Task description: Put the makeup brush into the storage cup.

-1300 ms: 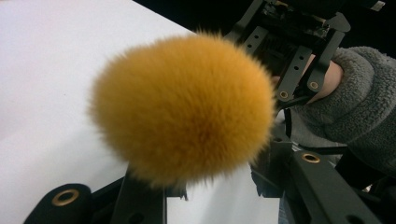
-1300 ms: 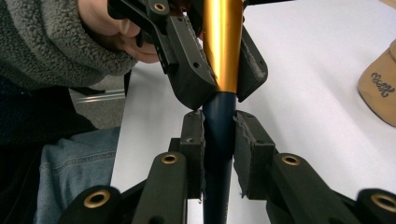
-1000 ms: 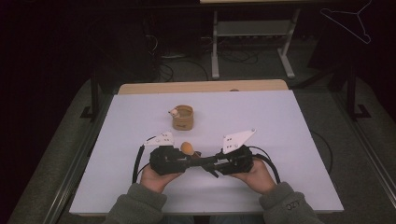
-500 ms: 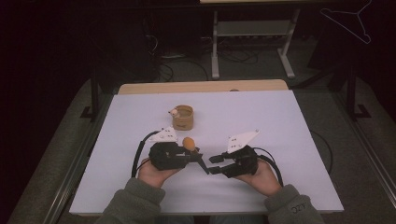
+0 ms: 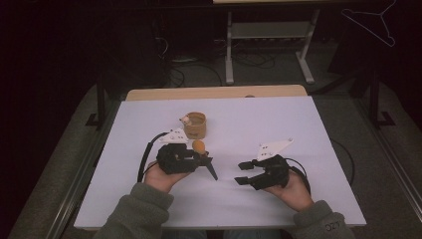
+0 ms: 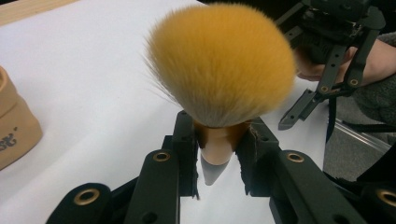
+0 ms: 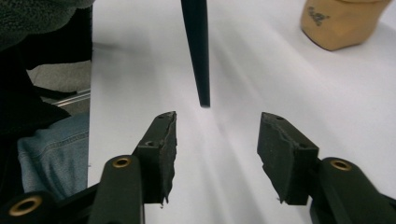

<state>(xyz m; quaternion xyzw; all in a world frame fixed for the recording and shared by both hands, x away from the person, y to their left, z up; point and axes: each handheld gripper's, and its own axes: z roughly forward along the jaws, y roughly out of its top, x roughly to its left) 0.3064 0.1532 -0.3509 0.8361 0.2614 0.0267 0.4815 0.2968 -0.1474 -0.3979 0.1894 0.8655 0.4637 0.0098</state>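
A makeup brush with a fluffy orange head (image 6: 222,60) and a thin black handle (image 5: 213,172) is held over the white table (image 5: 278,124). My left gripper (image 5: 199,158) is shut on its tan neck (image 6: 218,142), just under the bristles. The handle's tip (image 7: 201,70) hangs free in front of my right gripper (image 7: 217,140). My right gripper (image 5: 242,173) sits to the right of the handle tip, apart from it. Its jaws have just been opening and nothing is between them.
A tan cup (image 5: 194,125) with a small figure on its rim stands behind the left gripper; the right gripper view has it (image 7: 338,23) at the top right. A wooden strip (image 5: 214,92) borders the table's far edge. The person's jeans (image 7: 51,149) lie below the near edge.
The right gripper let go of the brush handle, opened and drew off to the right. The left gripper stayed put with the brush in it.
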